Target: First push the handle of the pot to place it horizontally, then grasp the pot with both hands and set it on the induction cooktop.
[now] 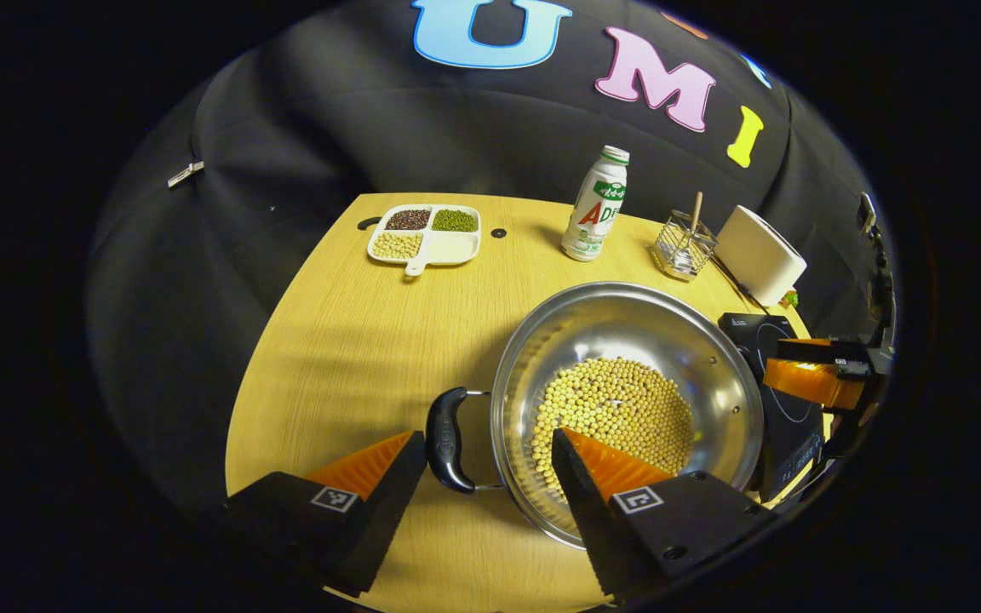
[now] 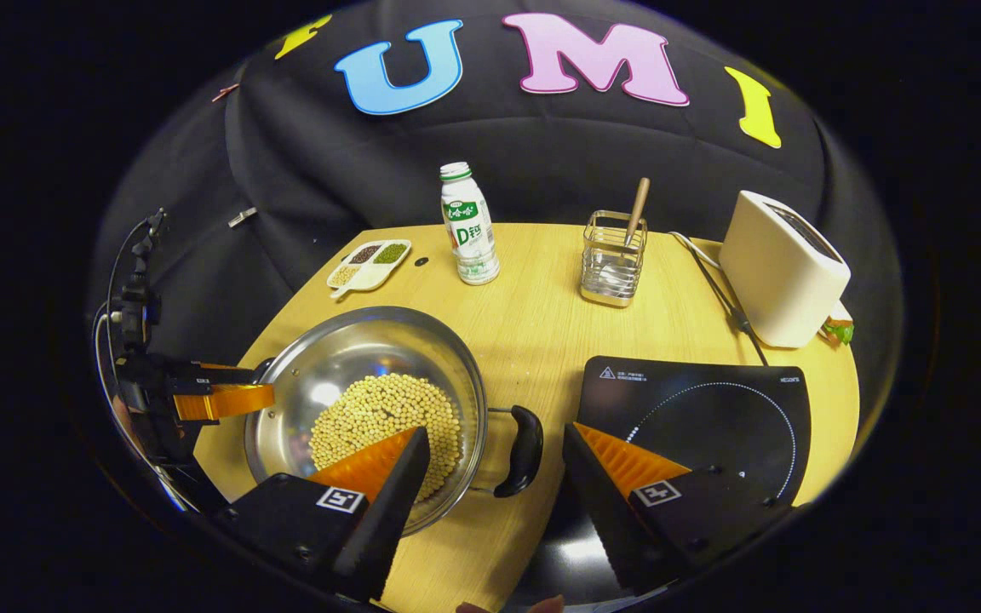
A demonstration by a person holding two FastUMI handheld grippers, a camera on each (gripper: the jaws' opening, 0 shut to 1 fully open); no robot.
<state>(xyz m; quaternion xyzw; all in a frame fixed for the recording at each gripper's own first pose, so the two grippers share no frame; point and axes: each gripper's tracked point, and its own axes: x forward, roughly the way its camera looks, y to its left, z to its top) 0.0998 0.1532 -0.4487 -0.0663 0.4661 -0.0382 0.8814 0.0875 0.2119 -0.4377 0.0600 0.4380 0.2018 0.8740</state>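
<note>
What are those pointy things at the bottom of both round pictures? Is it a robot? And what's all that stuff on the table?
It isn't a robot. A person holds a two-finger gripper in each hand, and a small camera rides on each one. So one picture looks out from the left gripper and the other from the right gripper. The pointy things are each gripper's own fingers.

On the wooden table stand a steel pot with beans inside, a black induction cooktop, a bottle, a wire holder, a white toaster and a divided dish of more beans.

Nothing is held. Both grippers are open, one at each pot handle.
</note>
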